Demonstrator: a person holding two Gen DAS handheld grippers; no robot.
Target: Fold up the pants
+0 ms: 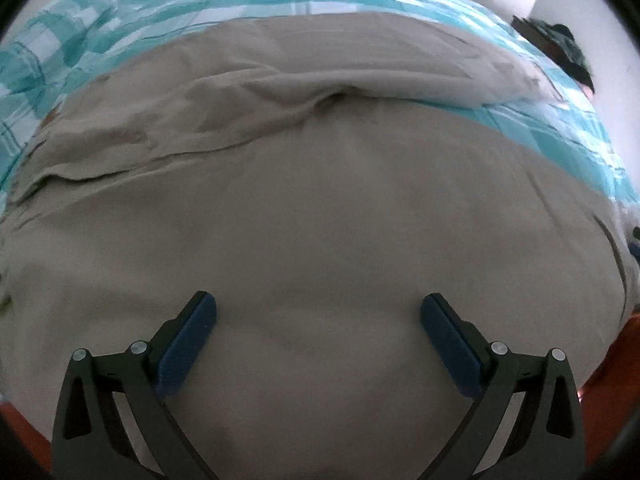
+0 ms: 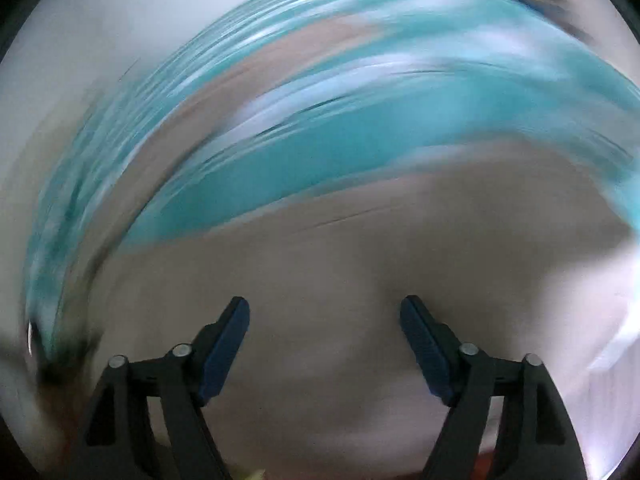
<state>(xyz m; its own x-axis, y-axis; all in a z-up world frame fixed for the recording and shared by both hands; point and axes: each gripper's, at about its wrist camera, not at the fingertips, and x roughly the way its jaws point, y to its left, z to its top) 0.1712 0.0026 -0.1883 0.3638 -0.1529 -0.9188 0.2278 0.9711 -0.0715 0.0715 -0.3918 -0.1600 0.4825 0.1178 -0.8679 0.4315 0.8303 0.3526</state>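
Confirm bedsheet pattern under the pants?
Teal-and-white check on the bedsheet; pants are plain beige. Clearest in the left wrist view; the right is motion-blurred.

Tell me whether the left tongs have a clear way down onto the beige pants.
Probably yes: the left tongs stand open directly over the beige pants, with nothing visible between pads and cloth.

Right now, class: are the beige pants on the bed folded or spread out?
Spread out: the beige pants lie flat on the teal checked sheet, two legs apart with sheet visible between them. Neither open gripper holds them.
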